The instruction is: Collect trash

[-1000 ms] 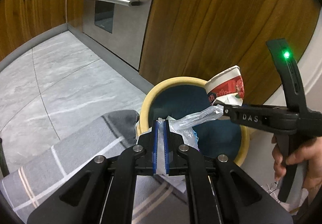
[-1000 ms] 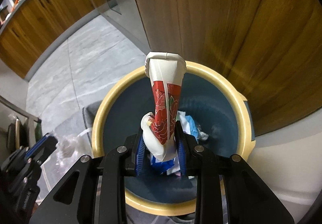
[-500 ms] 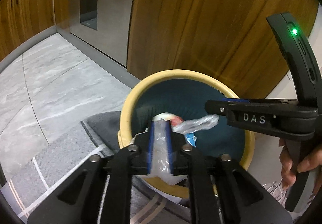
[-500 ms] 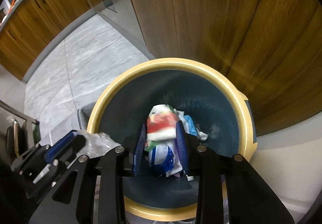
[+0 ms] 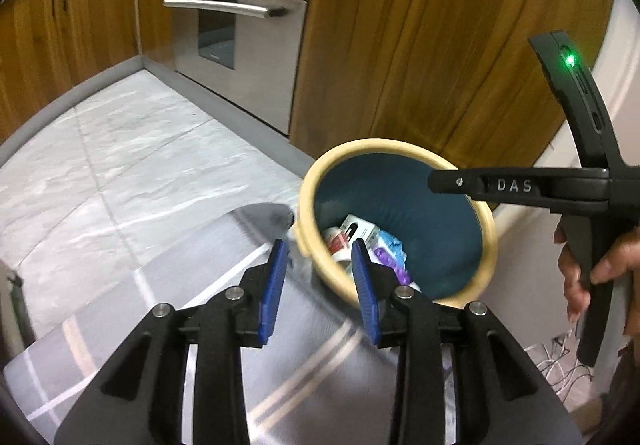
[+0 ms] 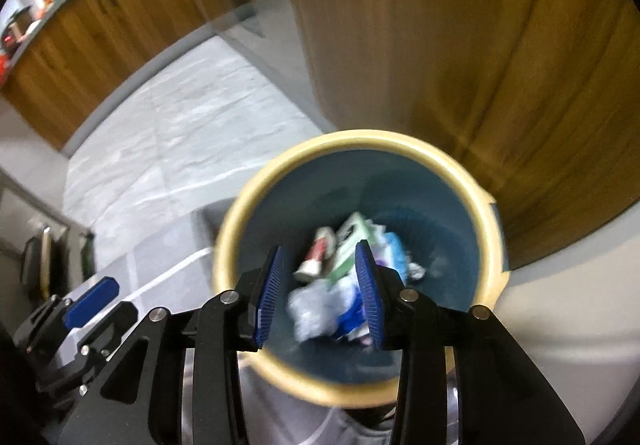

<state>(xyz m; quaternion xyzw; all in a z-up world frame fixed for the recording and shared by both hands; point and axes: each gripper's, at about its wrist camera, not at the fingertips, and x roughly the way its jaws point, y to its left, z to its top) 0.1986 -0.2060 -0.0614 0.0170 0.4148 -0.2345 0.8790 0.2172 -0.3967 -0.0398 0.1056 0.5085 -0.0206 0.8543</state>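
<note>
Both grippers empty above the bin, trash lying inside.

We hold the left gripper (image 5: 318, 281) over the bin's (image 5: 490, 241) rim at 7 o'clock and the right gripper (image 6: 318, 285) straight above its mouth; the fingers of both are opening with nothing between them. The trash (image 6: 348, 265) lies at the bottom: a crushed paper cup (image 6: 318, 255), a crumpled clear plastic bag (image 6: 316, 309) at 6 o'clock and wrappers. We judge it all light, soft and easily squashed; the film looks slippery, so any further piece is best pinched at a bunched fold, not a flat face.
</note>
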